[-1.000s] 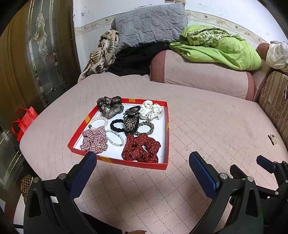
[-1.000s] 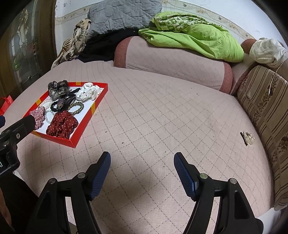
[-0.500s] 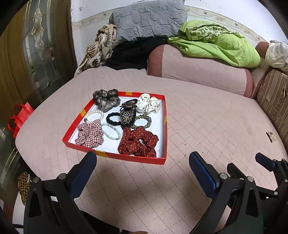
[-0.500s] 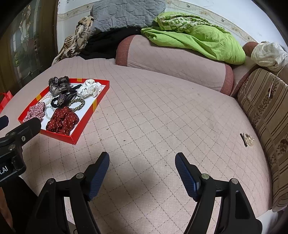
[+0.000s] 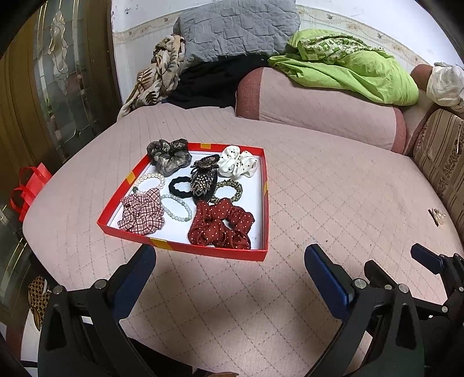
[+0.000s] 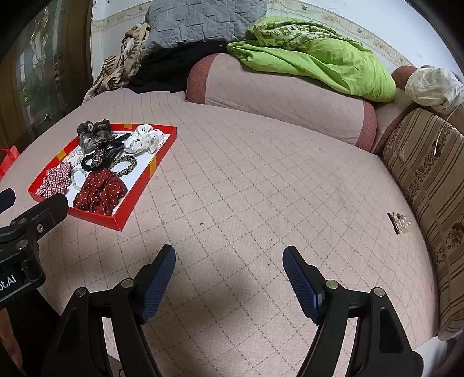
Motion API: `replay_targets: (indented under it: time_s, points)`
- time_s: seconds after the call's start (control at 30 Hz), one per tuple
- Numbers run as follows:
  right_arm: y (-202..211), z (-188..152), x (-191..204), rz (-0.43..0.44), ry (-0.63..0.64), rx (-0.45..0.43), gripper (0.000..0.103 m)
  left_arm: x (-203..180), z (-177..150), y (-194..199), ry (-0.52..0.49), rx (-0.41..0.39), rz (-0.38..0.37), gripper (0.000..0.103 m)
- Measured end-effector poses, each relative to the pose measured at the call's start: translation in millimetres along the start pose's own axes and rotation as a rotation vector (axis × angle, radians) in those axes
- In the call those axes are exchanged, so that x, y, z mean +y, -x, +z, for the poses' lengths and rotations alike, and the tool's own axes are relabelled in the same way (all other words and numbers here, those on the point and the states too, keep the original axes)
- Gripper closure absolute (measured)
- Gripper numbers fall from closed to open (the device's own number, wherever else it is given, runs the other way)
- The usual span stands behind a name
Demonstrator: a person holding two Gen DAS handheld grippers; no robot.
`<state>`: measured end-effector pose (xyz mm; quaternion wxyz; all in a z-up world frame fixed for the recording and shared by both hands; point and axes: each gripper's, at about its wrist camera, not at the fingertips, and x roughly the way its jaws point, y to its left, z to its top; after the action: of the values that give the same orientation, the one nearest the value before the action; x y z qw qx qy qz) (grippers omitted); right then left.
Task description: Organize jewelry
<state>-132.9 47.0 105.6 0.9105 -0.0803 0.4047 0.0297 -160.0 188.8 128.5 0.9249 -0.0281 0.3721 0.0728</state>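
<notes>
A red tray (image 5: 185,246) (image 6: 98,217) lies on the pink quilted bed. It holds a red dotted scrunchie (image 5: 221,224), a plaid scrunchie (image 5: 142,211), a white scrunchie (image 5: 237,165), a grey scrunchie (image 5: 169,155), a black hair tie (image 5: 179,188), a jewelled hair clip (image 5: 203,177) and bead bracelets (image 5: 177,207). A small hair clip (image 6: 400,223) (image 5: 436,216) lies loose on the bed near the right edge. My left gripper (image 5: 229,261) is open and empty, just in front of the tray. My right gripper (image 6: 229,264) is open and empty above bare quilt.
A pink bolster (image 6: 278,92) with a green blanket (image 6: 319,58) lies at the back. A grey pillow (image 5: 237,26) and clothes sit behind it. A striped cushion (image 6: 429,179) borders the right. A red bag (image 5: 29,185) hangs off the bed's left edge.
Both grippers have risen and tilted slightly, so the tray sits a little higher and farther in view. Both stay open and empty. Nothing in the tray has moved.
</notes>
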Motion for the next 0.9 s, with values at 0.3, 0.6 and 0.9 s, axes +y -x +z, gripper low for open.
replay_targets:
  time_s: [0.3,0.6,0.9]
  points:
    - [-3,-1,3,0.0,0.007,0.009,0.022,1,-1,-4,0.0,0.015,-0.006,0.001]
    - [-7,-1,3,0.004,0.009,0.022,0.022,2,-3,-10,0.005,0.034,-0.013,0.001]
    - [-12,-2,5,0.004,0.012,0.032,0.022,3,-4,-15,0.002,0.053,-0.017,0.001]
